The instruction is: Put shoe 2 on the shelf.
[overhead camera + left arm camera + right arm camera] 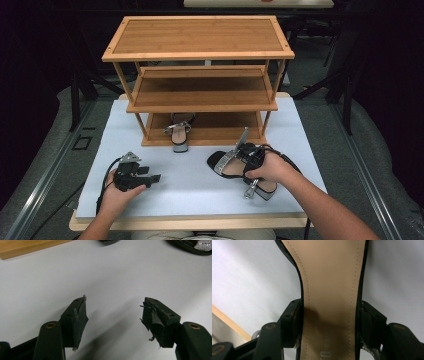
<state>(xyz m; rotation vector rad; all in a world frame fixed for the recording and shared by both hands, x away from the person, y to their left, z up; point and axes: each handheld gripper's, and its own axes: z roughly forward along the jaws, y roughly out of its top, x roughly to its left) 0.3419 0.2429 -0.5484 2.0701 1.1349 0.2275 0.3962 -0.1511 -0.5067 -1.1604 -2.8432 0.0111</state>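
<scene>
While your right hand (270,169) rests over the sandal (235,167) near the front right of the white table (200,185), the high view shows your right gripper (248,152) sitting across the middle of that shoe. The sandal lies on the tabletop with its black toe strap toward the shelf (198,80) and its silver heel toward you. A second sandal (179,134) stands at the front edge of the shelf's bottom board, well apart from the one you hold. Your left hand (120,192) lies on the table at the front left, with your left gripper (156,176) pointing to the right toward the sandal and touching nothing.

In the left gripper view, your two black jaws stand wide apart over bare white tabletop, with nothing between them. Torn black padding hangs from both jaw faces. A corner of the wooden shelf (27,247) shows at the top left, and a bit of the sandal (192,246) at the top right.

In the right gripper view, your jaws are pressed against the two sides of the sandal (329,290) at its narrow waist, one jaw on each black edge, with the tan insole running straight up between them. Printed letters show on the insole near the bottom edge, too cut off to read. The table's wooden edge (229,322) runs along the lower left.
</scene>
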